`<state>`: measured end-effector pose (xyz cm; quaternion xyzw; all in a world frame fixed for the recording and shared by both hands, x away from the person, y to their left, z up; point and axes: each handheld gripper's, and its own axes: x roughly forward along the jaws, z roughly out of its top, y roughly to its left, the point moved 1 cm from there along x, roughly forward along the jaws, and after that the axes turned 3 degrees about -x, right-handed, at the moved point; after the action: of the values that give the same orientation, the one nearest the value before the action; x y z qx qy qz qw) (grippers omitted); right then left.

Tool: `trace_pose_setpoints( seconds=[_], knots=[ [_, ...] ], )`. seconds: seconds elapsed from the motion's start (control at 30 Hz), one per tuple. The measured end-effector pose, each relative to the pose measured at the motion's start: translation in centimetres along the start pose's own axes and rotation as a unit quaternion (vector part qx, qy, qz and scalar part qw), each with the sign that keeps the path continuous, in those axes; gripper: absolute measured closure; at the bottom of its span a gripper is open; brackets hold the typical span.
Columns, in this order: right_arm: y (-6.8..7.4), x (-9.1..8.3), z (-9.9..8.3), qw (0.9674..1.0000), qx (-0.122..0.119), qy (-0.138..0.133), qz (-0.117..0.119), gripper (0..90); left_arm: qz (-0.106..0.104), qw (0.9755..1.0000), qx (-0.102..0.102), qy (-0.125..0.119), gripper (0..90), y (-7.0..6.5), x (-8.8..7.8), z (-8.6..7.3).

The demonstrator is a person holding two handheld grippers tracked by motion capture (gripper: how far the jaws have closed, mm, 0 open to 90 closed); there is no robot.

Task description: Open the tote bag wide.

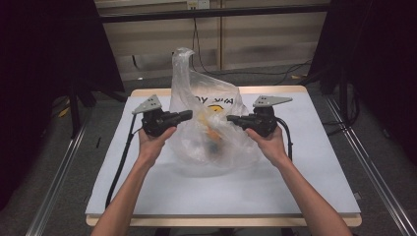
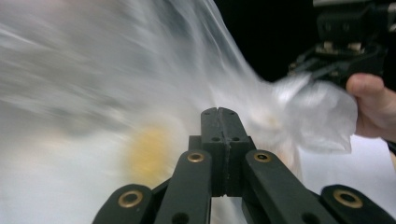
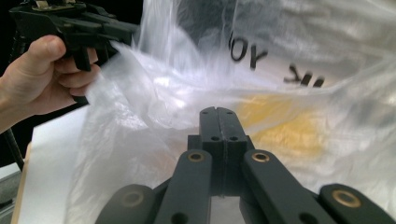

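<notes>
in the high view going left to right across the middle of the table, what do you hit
left gripper's cable → left hand → left gripper → clear plastic bag → right gripper → right hand → right gripper's cable

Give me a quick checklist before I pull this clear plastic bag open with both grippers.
1. Left gripper jaws closed on the clear plastic bag: ok.
2. Right gripper jaws closed on the bag: ok.
3. Grips on opposite sides: ok.
4. Bag resting on the white table top: ok.
5. Yellow items inside identified: cannot tell, blurred through plastic.
6. Cables clear of the bag: ok.
</notes>
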<state>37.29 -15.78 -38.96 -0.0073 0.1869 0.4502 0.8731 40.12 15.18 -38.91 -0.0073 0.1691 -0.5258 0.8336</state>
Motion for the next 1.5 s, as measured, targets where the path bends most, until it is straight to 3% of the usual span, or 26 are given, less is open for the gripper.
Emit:
trace_pose_setpoints(
  seconds=[0.07, 0.2, 0.3, 0.37, 0.4, 0.47, 0.57, 0.6, 0.63, 0.67, 0.7, 0.77, 0.83, 0.93, 0.97, 1.0, 1.13, 1.17, 1.23, 1.27, 1.37, 1.47, 1.5],
  knots=[
    [0.0, 0.5, -0.9, 0.9999, 0.001, 0.016, 0.000, 90.0, 0.003, 0.9997, 0.007, 0.023, 90.0, 0.0, 0.8, -0.9],
    [0.0, 0.9, -2.3, 0.9995, 0.005, 0.032, 0.002, 90.0, -0.001, 0.9989, -0.006, 0.047, 90.0, 0.1, 2.1, -2.8],
    [0.2, 1.1, -3.1, 0.9990, 0.005, 0.044, 0.004, 90.0, -0.001, 0.9964, -0.004, 0.085, 90.0, 0.2, 2.9, -4.0],
    [0.3, 1.3, -4.0, 0.9985, 0.007, 0.053, 0.006, 90.0, 0.000, 0.9957, -0.006, 0.092, 90.0, 0.2, 3.3, -4.6],
    [0.4, 1.3, -4.3, 0.9983, 0.008, 0.057, 0.007, 90.0, 0.003, 0.9937, -0.006, 0.112, 90.0, 0.3, 3.6, -5.3],
    [0.4, 1.4, -4.6, 0.9980, 0.008, 0.063, 0.005, 90.0, 0.004, 0.9931, -0.006, 0.117, 90.0, 0.3, 3.8, -5.7],
    [0.5, 2.0, -5.8, 0.9961, 0.003, 0.088, 0.005, 90.0, 0.005, 0.9901, -0.025, 0.138, 90.0, 1.1, 4.2, -7.2],
    [0.5, 2.1, -6.1, 0.9955, 0.004, 0.095, 0.005, 90.0, 0.005, 0.9901, -0.025, 0.138, 90.0, 1.1, 4.2, -7.2],
    [0.4, 2.3, -6.5, 0.9949, 0.003, 0.100, 0.003, 90.0, 0.009, 0.9881, -0.031, 0.151, 90.0, 1.5, 4.3, -8.1],
    [0.3, 2.4, -6.8, 0.9944, 0.005, 0.105, 0.004, 90.0, 0.009, 0.9881, -0.031, 0.151, 90.0, 1.5, 4.3, -8.1],
    [0.2, 2.5, -7.2, 0.9940, 0.008, 0.109, 0.002, 90.0, 0.014, 0.9850, -0.030, 0.169, 90.0, 1.6, 4.5, -8.8],
    [0.2, 2.6, -7.5, 0.9933, 0.009, 0.115, 0.003, 90.0, 0.012, 0.9839, -0.031, 0.176, 90.0, 1.7, 4.5, -9.0],
    [0.2, 2.7, -8.1, 0.9921, 0.011, 0.125, 0.002, 90.0, 0.016, 0.9804, -0.029, 0.194, 90.0, 1.6, 4.6, -9.5],
    [0.5, 3.0, -9.1, 0.9888, 0.004, 0.149, 0.006, 90.0, 0.014, 0.9780, -0.025, 0.206, 90.0, 1.5, 4.4, -9.9],
    [0.5, 3.0, -9.1, 0.9888, 0.004, 0.149, 0.006, 90.0, 0.015, 0.9788, -0.024, 0.203, 90.0, 1.4, 4.4, -9.9],
    [0.5, 3.0, -9.6, 0.9869, 0.002, 0.161, 0.004, 90.0, 0.018, 0.9778, -0.023, 0.208, 90.0, 1.3, 4.2, -9.9],
    [0.6, 2.9, -10.3, 0.9832, 0.000, 0.183, 0.001, 90.0, 0.016, 0.9779, -0.016, 0.208, 90.0, 1.1, 3.6, -10.2],
    [0.6, 2.9, -10.5, 0.9820, -0.003, 0.189, 0.000, 90.0, 0.015, 0.9762, -0.012, 0.216, 90.0, 1.0, 3.3, -10.1],
    [0.6, 2.6, -10.8, 0.9828, 0.008, 0.185, 0.001, 90.0, 0.008, 0.9773, -0.018, 0.211, 90.0, 0.8, 2.7, -10.4],
    [0.6, 2.6, -10.8, 0.9828, 0.008, 0.185, 0.001, 90.0, 0.007, 0.9767, -0.019, 0.214, 90.0, 0.8, 2.3, -10.5],
    [1.1, 2.1, -10.8, 0.9814, -0.014, 0.191, -0.012, 90.0, 0.011, 0.9773, -0.021, 0.211, 90.0, 0.7, 0.9, -10.9],
    [1.2, 1.8, -10.7, 0.9833, -0.010, 0.181, -0.009, 90.0, 0.010, 0.9804, -0.027, 0.195, 90.0, 0.8, 0.5, -10.8],
    [1.3, 1.6, -10.5, 0.9849, -0.009, 0.172, -0.009, 90.0, 0.010, 0.9804, -0.027, 0.195, 90.0, 0.8, 0.5, -10.8]
  ],
)
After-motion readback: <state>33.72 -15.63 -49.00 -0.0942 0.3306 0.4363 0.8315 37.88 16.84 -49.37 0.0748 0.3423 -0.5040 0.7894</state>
